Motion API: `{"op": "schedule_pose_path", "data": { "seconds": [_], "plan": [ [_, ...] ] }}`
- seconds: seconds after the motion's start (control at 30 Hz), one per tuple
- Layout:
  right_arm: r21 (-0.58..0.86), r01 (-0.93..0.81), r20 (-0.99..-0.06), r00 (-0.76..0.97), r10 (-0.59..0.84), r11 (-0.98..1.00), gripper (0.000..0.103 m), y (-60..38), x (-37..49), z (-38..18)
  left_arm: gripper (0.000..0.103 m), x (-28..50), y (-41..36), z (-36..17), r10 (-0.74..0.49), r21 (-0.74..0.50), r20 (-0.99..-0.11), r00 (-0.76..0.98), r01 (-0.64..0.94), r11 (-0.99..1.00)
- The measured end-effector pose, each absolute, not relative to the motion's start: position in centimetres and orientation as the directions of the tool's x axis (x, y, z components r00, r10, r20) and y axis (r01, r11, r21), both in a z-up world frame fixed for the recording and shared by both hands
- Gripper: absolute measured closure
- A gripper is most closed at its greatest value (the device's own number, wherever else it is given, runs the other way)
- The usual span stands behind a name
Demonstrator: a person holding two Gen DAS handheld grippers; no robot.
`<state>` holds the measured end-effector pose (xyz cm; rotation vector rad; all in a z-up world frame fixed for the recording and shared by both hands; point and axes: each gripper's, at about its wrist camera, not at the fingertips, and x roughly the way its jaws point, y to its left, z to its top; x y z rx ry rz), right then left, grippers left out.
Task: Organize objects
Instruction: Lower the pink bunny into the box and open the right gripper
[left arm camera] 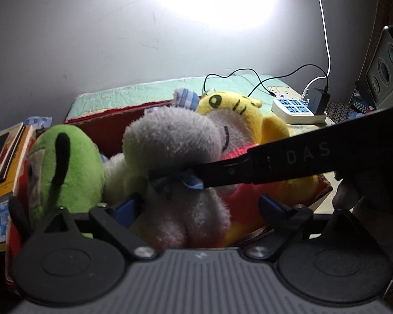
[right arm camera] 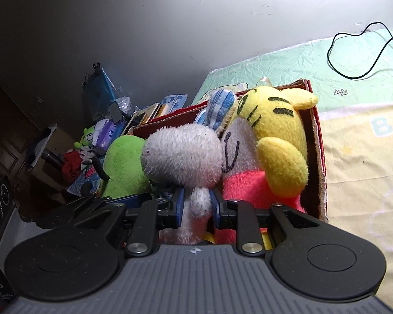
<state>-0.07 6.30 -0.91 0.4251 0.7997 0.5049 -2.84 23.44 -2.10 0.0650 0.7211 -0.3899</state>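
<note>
A red cardboard box (left arm camera: 110, 128) (right arm camera: 317, 141) holds three plush toys: a green one (left arm camera: 65, 167) (right arm camera: 124, 167), a white fluffy one with a blue checked ear (left arm camera: 170, 144) (right arm camera: 180, 154), and a yellow tiger in a red top (left arm camera: 238, 104) (right arm camera: 277, 120). My right gripper (right arm camera: 196, 205) is shut on the white plush's lower part. In the left wrist view the right gripper's black finger (left arm camera: 222, 174) crosses from the right and touches the white plush's bow. My left gripper (left arm camera: 199, 206) is open, its blue pads either side of the white plush's body.
The box sits on a bed with a green and yellow quilt (right arm camera: 361, 136). A white power strip with a black charger and cables (left arm camera: 301, 107) lies at the back right. Books and clutter (left arm camera: 5, 154) (right arm camera: 104, 130) are stacked left of the box. A speaker (left arm camera: 387, 70) stands far right.
</note>
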Motion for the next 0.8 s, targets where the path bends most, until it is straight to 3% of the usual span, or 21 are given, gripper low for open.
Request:
{"op": "schedule_pose_path", "data": {
  "seconds": [0.43,0.8],
  "plan": [
    [0.44,-0.096,-0.569,0.74,0.36,0.893,0.071,4.5,-4.8,2.4,0.004,-3.8,23.4,0.6,-0.23,-0.003,-0.73,0.643,0.334,0.943],
    [0.265,0.017,-0.611,0.776,0.154,0.964,0.053,2.5,-7.1,3.1,0.003,-4.6,21.0,2.1,-0.094,0.057,-0.76,0.643,0.209,0.976]
  ]
}}
